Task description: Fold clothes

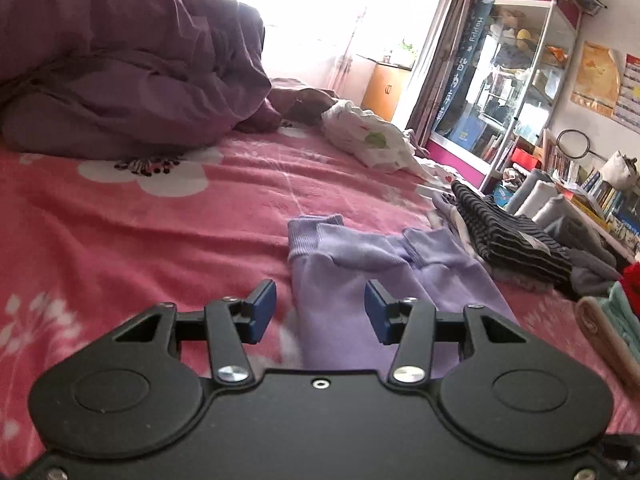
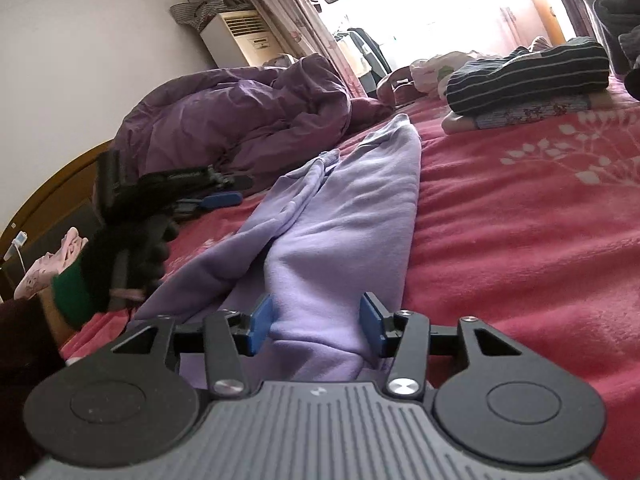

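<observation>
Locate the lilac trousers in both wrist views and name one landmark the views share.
Left wrist: the lilac trousers lie centre, running from the open fingers toward the ribbed cuffs.
Right wrist: the lilac trousers stretch from bottom centre up toward the middle.
Shared landmark: the striped folded pile, right of the trousers in both.

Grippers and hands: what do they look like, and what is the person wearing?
Both grippers, left and right, have black linkages with round pivots, silver screws and blue fingers. The right body is ribbed grey. The left hand wears a black knit glove with a green cuff over a dark sleeve.
</observation>
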A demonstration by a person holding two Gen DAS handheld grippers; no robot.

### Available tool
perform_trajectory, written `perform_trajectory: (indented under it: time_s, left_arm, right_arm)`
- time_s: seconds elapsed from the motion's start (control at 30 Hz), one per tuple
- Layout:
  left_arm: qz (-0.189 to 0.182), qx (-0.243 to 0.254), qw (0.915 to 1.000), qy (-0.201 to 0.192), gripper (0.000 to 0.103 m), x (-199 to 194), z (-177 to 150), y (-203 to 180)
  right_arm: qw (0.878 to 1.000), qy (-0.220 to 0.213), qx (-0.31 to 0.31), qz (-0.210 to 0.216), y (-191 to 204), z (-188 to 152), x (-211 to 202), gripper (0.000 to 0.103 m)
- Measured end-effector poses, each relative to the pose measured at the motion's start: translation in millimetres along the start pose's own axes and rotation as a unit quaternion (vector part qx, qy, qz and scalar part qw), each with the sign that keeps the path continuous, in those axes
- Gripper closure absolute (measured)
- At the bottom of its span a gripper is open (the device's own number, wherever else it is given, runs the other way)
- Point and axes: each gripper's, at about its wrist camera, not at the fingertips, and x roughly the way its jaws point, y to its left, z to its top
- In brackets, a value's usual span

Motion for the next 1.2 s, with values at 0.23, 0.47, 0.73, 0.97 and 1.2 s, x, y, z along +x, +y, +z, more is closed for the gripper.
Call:
perform_trajectory:
  time_s: [0.23, 0.47, 0.73, 0.97, 1.2]
  left_arm:
    - [-0.012, 0.004, 0.9996, 0.024, 0.056, 25.3, 5.9, 8.5]
    - [-0.024, 0.023, 0.9989, 0.032, 0.062, 39.2, 8.6, 1.0]
    - [-0.010, 0.044, 0.9985, 0.031, 0.099, 40.2, 3.8, -8.2]
    - [-0.002, 0.064, 0.9979, -0.006, 0.101, 13.6, 10.6, -23.9]
    - [0.016, 0.063, 0.9962, -0.058, 0.101, -30.1, 23.3, -22.4]
  right_arm:
    - [1.000, -0.004, 0.016, 0.020, -6.3, 0.7, 1.6, 0.049]
    - [1.000, -0.006, 0.017, 0.024, -7.1, 0.6, 4.9, 0.046]
    - [1.000, -0.008, 0.002, 0.018, -3.1, -0.5, 6.7, 0.046]
    - [0.999, -0.017, -0.036, -0.003, 7.4, -5.9, 3.8, 0.045]
    - [0.999, -0.020, -0.041, -0.008, 5.2, -9.1, 6.9, 0.045]
